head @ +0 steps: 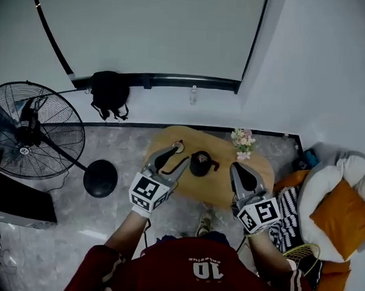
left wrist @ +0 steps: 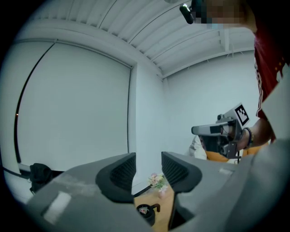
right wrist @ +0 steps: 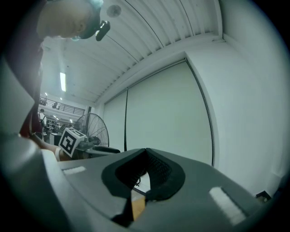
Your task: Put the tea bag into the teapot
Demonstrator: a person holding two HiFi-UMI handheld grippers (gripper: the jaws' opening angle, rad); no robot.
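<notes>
A black teapot (head: 200,163) stands on the low wooden table (head: 223,186); it also shows far below in the left gripper view, teapot (left wrist: 146,214), lid off, with a pale bit in its mouth that may be the tea bag. My left gripper (head: 179,155) is raised above the table's left part, open, nothing between its jaws. The same gap shows empty in its own view, left gripper (left wrist: 148,170). My right gripper (head: 237,168) is held up at the table's right side, shut, with nothing seen between its pads (right wrist: 154,170).
A small round pale object (head: 178,146) lies left of the teapot. A vase of flowers (head: 243,143) stands at the table's far right. A standing fan (head: 32,129) is at the left, a black bag (head: 109,93) by the wall, cushions (head: 342,215) on the right.
</notes>
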